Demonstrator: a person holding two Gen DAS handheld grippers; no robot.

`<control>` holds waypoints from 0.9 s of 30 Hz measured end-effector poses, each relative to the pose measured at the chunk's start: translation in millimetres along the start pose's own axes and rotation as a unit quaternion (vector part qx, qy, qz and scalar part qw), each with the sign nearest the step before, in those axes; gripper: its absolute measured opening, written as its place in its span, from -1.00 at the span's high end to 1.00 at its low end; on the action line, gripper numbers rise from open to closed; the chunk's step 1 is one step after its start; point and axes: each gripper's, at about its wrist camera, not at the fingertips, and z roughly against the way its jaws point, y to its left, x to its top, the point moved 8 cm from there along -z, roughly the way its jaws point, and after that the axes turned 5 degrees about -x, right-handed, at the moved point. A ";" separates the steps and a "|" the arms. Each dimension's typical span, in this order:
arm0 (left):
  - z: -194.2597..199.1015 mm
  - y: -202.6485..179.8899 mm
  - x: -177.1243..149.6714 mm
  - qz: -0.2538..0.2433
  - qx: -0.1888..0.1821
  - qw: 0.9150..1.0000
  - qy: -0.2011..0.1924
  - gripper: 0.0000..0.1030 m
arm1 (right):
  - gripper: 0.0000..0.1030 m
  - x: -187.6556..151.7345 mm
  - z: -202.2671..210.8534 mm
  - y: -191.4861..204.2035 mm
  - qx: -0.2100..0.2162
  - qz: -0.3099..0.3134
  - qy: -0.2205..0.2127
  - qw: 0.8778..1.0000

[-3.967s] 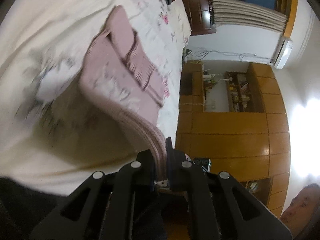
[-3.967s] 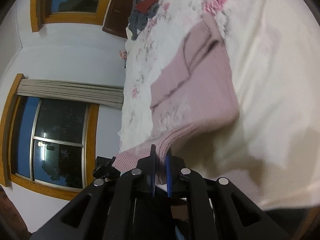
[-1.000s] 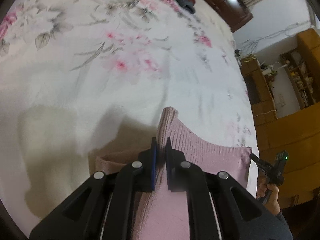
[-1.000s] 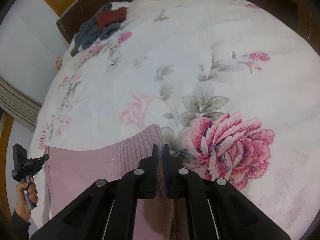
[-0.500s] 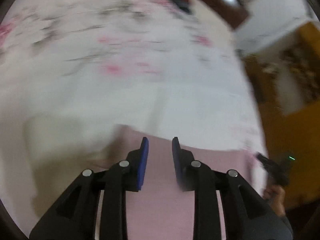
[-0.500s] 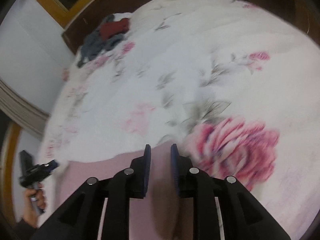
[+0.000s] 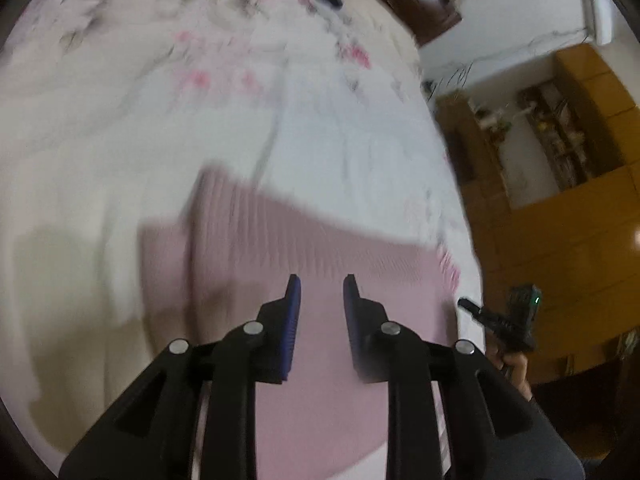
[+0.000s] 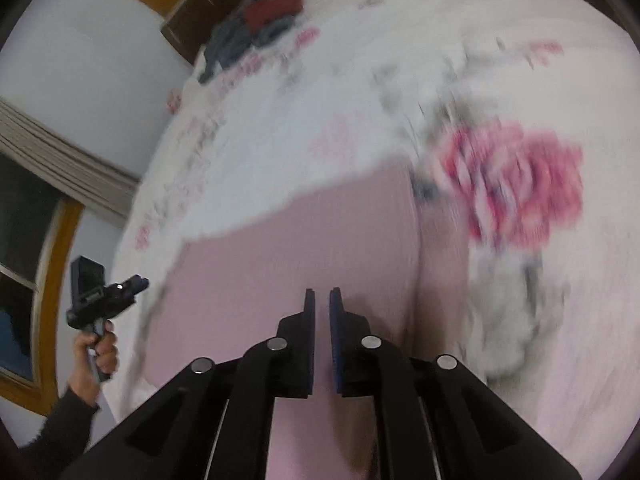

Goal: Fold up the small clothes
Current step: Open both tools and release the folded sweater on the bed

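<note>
Left hand-held gripper (image 7: 319, 286): it hung over the pink sweater with its blue-padded fingers (image 7: 293, 312) spread wide apart and nothing between them.
Right hand-held gripper (image 8: 321, 298): its fingers stood only a narrow slit apart, with no cloth caught in the slit; it hovered over the same garment.
Pink sweater (image 7: 280, 248): it lay flat on the bed, right under and ahead of both hand-held grippers. Its ribbed far edge ran across just beyond the left one's fingertips, and a paler pink layer showed out past the left of that hand-held gripper. From the right one's side (image 8: 288, 264) the knit filled the space in front of the fingers and ended in a slanting edge further on.
Bed (image 7: 120, 128): a white cover with faded flower prints stretched away beyond the sweater; a big red rose (image 8: 516, 188) sat ahead and to the right of the right hand-held gripper, just beside the sweater's corner.
Pile of clothes (image 8: 256, 28): dark and red garments were heaped at the far end of the bed, well apart from both hand-held grippers.
Sharpness: both views were smeared, so fine detail of the knit could not be read.
Room: wooden cabinets (image 7: 560, 208) stood off to the right of the left hand-held gripper, a window with a wooden frame (image 8: 44, 280) off to the left of the right one.
</note>
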 end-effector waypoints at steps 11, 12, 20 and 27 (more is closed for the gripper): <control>31.2 -29.6 -56.3 -0.037 -0.062 0.997 0.020 0.65 | 0.74 -45.5 40.4 17.6 0.041 -0.006 -0.004 0.999; 26.3 -25.7 -69.1 -0.040 -0.054 0.997 0.035 0.65 | 0.74 -60.8 34.2 13.7 0.038 -0.005 0.012 0.999; 30.8 13.1 -113.2 -0.007 -0.047 0.998 0.030 0.43 | 0.72 -92.5 41.5 -16.0 0.021 -0.030 0.008 0.999; 35.8 38.3 -120.5 0.006 -0.020 0.999 0.049 0.36 | 0.84 -121.8 39.4 -27.1 -0.056 0.003 0.030 0.998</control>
